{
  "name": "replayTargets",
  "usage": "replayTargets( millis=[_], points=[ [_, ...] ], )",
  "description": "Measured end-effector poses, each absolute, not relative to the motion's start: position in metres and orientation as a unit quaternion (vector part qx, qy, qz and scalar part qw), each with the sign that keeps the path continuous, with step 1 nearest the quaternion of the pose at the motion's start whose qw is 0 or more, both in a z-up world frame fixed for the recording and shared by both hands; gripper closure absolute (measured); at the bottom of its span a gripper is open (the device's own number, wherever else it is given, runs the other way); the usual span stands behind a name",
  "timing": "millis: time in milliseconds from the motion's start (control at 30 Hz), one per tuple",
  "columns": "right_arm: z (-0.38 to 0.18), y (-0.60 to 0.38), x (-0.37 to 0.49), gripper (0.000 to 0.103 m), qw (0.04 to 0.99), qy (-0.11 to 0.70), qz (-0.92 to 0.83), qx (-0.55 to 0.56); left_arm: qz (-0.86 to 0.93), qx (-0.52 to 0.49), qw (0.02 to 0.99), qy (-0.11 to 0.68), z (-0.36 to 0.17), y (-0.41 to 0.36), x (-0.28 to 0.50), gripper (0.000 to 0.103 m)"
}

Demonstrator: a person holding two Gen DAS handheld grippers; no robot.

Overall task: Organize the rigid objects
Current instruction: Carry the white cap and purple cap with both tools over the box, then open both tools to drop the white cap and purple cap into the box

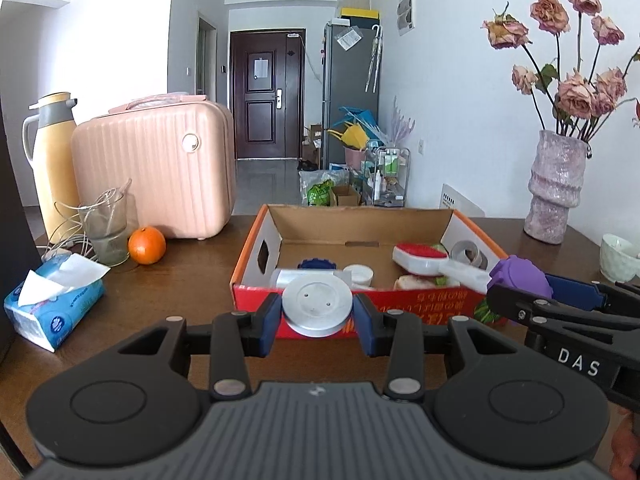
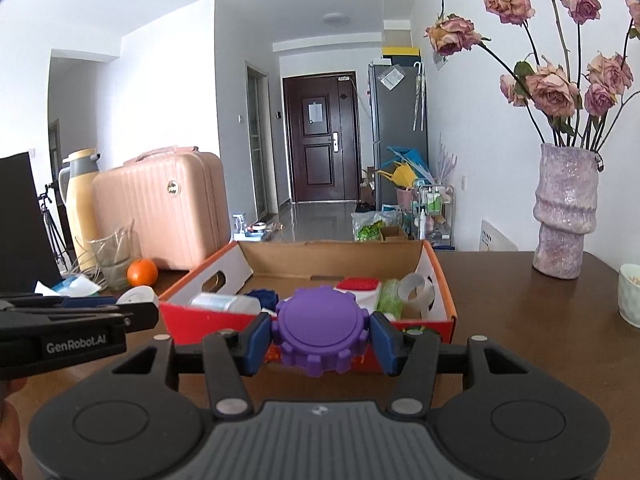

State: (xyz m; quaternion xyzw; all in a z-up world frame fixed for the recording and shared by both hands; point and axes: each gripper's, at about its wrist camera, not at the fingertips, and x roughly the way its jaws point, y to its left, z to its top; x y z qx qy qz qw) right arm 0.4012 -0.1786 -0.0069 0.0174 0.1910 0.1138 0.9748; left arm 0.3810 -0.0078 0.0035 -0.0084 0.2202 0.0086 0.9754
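Observation:
My left gripper (image 1: 317, 312) is shut on a flat silver metal disc (image 1: 317, 306), held just in front of the near wall of an open cardboard box (image 1: 352, 220). My right gripper (image 2: 318, 332) is shut on a purple gear-shaped lid (image 2: 318, 330), also held before the box (image 2: 336, 256). In the left wrist view the right gripper and its purple lid (image 1: 520, 274) show at the right. Inside the box lie a red-topped brush (image 1: 420, 258), a tape roll (image 1: 470, 254), a clear bottle (image 2: 224, 303), a blue lid (image 1: 318, 264) and a white lid (image 1: 358, 274).
On the brown table (image 1: 180, 280) stand a pink case (image 1: 160, 168), a yellow thermos (image 1: 50, 168), a glass (image 1: 106, 228), an orange (image 1: 147, 245) and a tissue pack (image 1: 52, 300) at left. A vase of dried roses (image 2: 564, 216) and a white bowl (image 2: 630, 294) stand at right.

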Motion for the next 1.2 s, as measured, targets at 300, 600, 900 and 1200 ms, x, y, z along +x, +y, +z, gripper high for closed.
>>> replayTargets(
  millis=[300,600,900,1200],
  points=[
    [-0.001,-0.180,0.422,0.050,0.977,0.181,0.109,0.021,0.008,-0.017,0.978,0.209,0.011,-0.014,0.406,0.063],
    [0.001,-0.181,0.454,0.050,0.980,0.173,0.100,0.023,0.017,-0.032,0.978,0.207,0.011,-0.015,0.442,0.063],
    [0.000,-0.186,0.489,0.050,0.980,0.175,0.094,0.025,0.026,-0.040,0.977,0.206,0.008,-0.017,0.474,0.063],
    [-0.005,-0.191,0.520,0.050,0.978,0.185,0.088,0.027,0.031,-0.036,0.976,0.212,0.003,-0.021,0.506,0.063]
  ],
)
